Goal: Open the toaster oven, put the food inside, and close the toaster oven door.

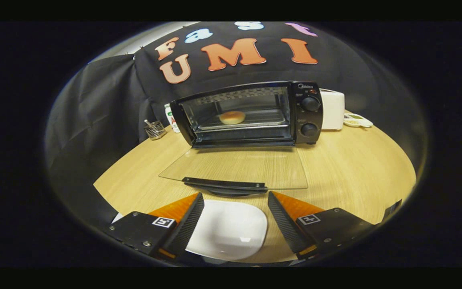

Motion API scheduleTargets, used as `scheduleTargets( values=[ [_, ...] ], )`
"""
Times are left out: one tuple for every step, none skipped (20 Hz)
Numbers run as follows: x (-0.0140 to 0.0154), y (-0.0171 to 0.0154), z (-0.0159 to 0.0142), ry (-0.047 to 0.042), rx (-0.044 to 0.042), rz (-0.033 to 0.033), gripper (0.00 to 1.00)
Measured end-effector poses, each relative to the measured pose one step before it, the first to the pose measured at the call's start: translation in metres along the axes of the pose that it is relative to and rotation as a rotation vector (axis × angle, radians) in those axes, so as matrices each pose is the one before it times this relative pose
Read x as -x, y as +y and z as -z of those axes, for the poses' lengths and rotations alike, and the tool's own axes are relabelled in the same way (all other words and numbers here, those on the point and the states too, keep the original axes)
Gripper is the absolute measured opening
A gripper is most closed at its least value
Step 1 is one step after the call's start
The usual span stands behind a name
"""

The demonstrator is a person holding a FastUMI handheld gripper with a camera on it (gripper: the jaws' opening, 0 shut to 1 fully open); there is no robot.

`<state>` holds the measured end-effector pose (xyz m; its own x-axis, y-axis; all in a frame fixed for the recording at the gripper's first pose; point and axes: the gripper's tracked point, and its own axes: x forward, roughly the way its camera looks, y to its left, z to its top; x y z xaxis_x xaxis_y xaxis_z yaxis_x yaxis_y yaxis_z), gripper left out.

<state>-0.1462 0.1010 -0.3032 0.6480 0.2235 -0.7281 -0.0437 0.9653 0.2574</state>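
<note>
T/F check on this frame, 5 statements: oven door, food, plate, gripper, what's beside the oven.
1. The toaster oven door is closed. False: the glass door lies folded down flat over the table.
2. The bun sits inside the oven on its tray. True.
3. The white plate holds food. False: it is bare and lies between the fingers.
4. The gripper is open, its fingers apart and pressing on nothing. True.
5. A red kettle stands right of the oven. False: a white appliance stands there, beside the knobs.
</note>
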Motion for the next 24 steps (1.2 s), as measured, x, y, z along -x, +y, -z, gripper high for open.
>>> scheduleTargets(
  values=[
    [-0.00266, -0.00049, 0.00189, 0.00829, -0.00403, 0.0021, 0.96],
    [-0.00286, -0.00005, 0.00024, 0.00741, -0.00672, -0.00163, 0.96],
    [-0.00284, 0.00172, 0.00137, 0.01309, -0.0026, -0.00517, 0.96],
    [-0.00351, -0.00118, 0.00042, 0.01266, -0.00544, 0.00595, 0.96],
    [-0.00219, -0.00125, -0.00148, 0.00586, 0.00179, 0.00347, 0.96],
    [-0.00307, 0.00083, -0.00044, 0.01109, 0.00498, 0.0031, 0.96],
    [-0.00095, -0.0002, 0.00031, 0.00587, 0.01141, 0.00679, 0.96],
    [-0.00133, -0.00175, -0.00039, 0.00226, 0.01531, 0.00719, 0.96],
    [-0.00133, -0.00142, -0.00002, 0.00675, 0.00019, 0.00241, 0.96],
    [-0.00072, -0.00085, -0.00057, 0.00716, -0.00965, 0.00091, 0.96],
    [0.0002, 0.00017, -0.00244, 0.00072, -0.01166, -0.00028, 0.96],
    [0.00113, 0.00099, -0.0043, -0.00746, -0.00687, 0.00163, 0.96],
    [0.003, 0.00161, -0.00435, -0.00612, -0.00602, 0.00159, 0.96],
    [0.00406, 0.00246, -0.00681, -0.01593, 0.00134, 0.00319, 0.96],
    [0.00294, 0.00245, -0.00807, -0.02233, 0.01308, 0.00109, 0.96],
    [0.00378, 0.00165, -0.00897, -0.02216, 0.02247, 0.00267, 0.96],
    [0.00196, 0.00074, -0.0089, -0.02372, 0.02433, 0.00426, 0.96],
    [0.00246, -0.0001, -0.00993, -0.02237, 0.02048, 0.00684, 0.96],
    [0.00063, -0.00059, -0.0073, -0.01558, 0.0094, 0.00503, 0.95],
    [-0.00103, -0.00059, -0.00714, -0.00686, 0.00164, 0.00107, 0.96],
    [0.00023, 0.00015, -0.00373, 0.00354, 0.00031, -0.00606, 0.96],
    [-0.00021, 0.00008, -0.00578, -0.00024, -0.00125, -0.01063, 0.96],
    [0.00063, 0.00073, -0.00671, -0.00995, -0.00556, -0.00887, 0.96],
    [-0.00009, 0.00025, -0.00852, -0.0161, -0.00246, -0.00567, 0.96]
  ],
)
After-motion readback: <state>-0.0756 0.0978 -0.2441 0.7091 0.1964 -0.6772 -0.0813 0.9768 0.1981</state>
